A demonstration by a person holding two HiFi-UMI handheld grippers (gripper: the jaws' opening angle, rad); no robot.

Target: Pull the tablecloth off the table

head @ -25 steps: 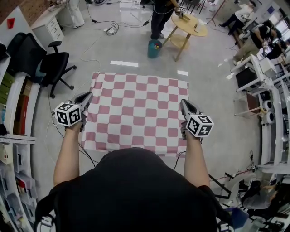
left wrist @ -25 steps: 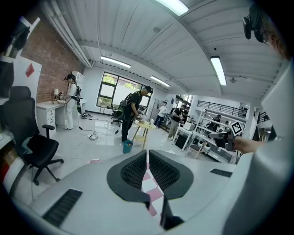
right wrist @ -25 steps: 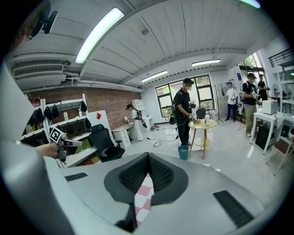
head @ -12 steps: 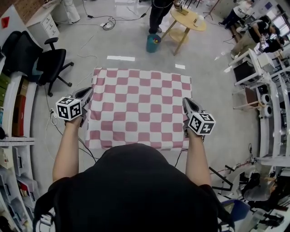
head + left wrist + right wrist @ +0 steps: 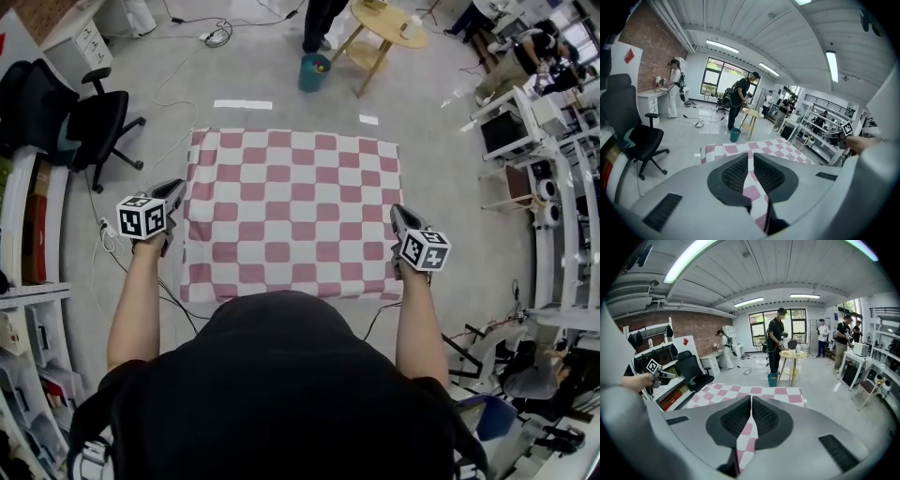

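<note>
A pink-and-white checked tablecloth [image 5: 291, 216] lies flat over a square table in front of me. My left gripper [image 5: 176, 189] hangs just off the cloth's left edge, near the front corner. My right gripper [image 5: 396, 216] is at the right edge, over the cloth's border. In the left gripper view the left gripper [image 5: 751, 154] shows only a thin slit, and the cloth [image 5: 787, 149] lies beyond it. The right gripper [image 5: 751, 398] looks the same, with the cloth [image 5: 740, 391] ahead. Both pairs of jaws have just been opening a hair, with nothing pinched between them.
A black office chair [image 5: 103, 122] stands left of the table, with shelves [image 5: 28, 234] along the left wall. Beyond the table are a teal bin [image 5: 314, 72], a round wooden table [image 5: 389, 23] and a standing person. Desks and racks [image 5: 553, 187] line the right side. Cables [image 5: 178, 309] trail on the floor.
Both grippers have sunk toward the table's side edges, the left one also shifting outward. The cloth lies flat as before.
</note>
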